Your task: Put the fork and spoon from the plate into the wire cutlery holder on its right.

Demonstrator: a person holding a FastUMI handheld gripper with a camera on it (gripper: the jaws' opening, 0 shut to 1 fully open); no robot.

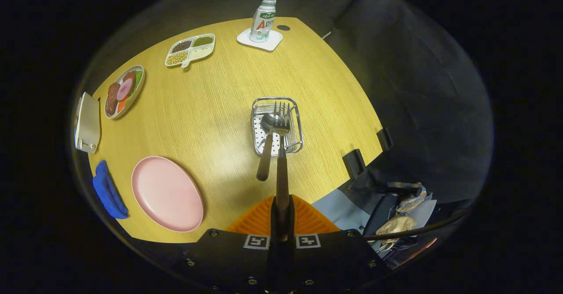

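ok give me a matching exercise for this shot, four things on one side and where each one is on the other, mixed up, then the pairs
Things
1. fork
2. spoon
3. pink plate
4. bottle

Places or states
A. bare, beside the blue cloth
B. handle clamped between the fingers of the gripper, tines over the wire cutlery holder
C. upright on a white coaster at the far end of the table
D. bowl end in the holder, handle leaning out over its near rim

Pairs: 1-B, 2-D, 3-A, 4-C
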